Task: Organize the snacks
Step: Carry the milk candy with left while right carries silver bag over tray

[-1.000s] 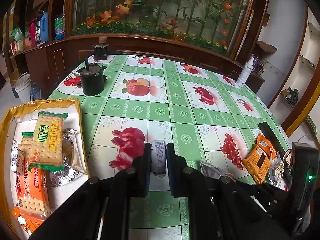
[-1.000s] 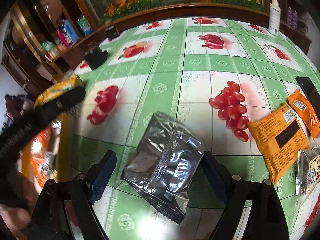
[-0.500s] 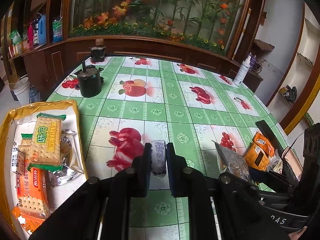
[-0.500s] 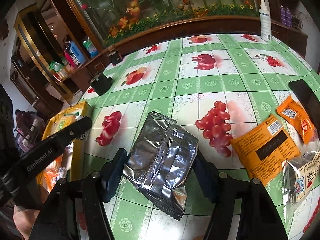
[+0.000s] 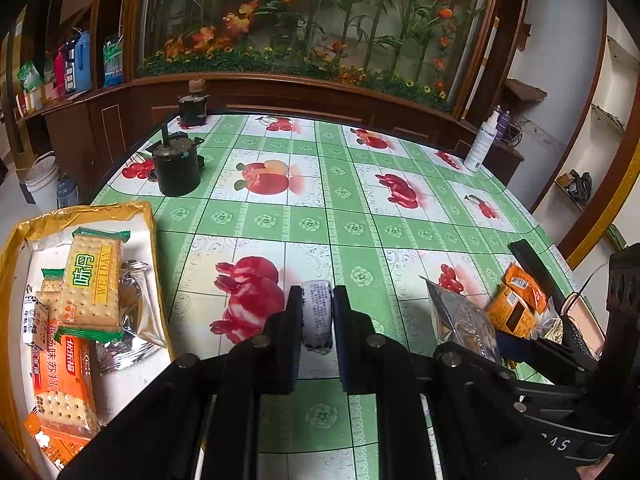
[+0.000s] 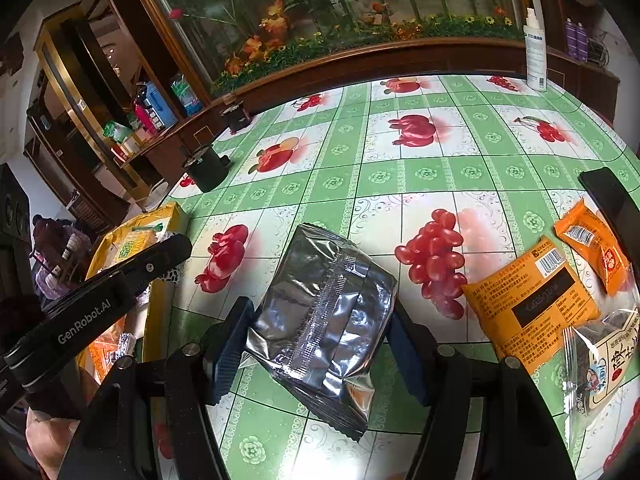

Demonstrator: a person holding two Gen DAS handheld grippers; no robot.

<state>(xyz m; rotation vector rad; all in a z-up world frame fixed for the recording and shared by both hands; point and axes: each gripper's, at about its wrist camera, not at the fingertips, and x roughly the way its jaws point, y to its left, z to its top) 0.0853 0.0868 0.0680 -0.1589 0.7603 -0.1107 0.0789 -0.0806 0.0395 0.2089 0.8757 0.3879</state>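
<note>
My left gripper point(image 5: 316, 322) is shut on a small white wrapped snack point(image 5: 316, 306) and holds it just above the tablecloth, right of the tray. The yellow-rimmed tray point(image 5: 100, 212) carries a green-edged cracker pack point(image 5: 92, 284), an orange cracker pack point(image 5: 66, 384) and foil packets. A silver foil packet point(image 6: 320, 312) sits between the pads of my right gripper point(image 6: 320, 332), which is shut on it and holds it tilted clear of the table. The same packet point(image 5: 460, 320) shows at the right of the left wrist view.
Two orange snack packs point(image 6: 532, 300) point(image 6: 592, 248) and a clear printed bag point(image 6: 600, 356) lie at the right, beside a flat black device point(image 6: 608, 196). A black pot point(image 5: 176, 168) and a dark jar point(image 5: 192, 104) stand far left, a white bottle point(image 5: 480, 148) far right.
My right gripper narrowed onto the silver packet and raised it off the tablecloth. The left gripper and its white snack stayed where they were.
</note>
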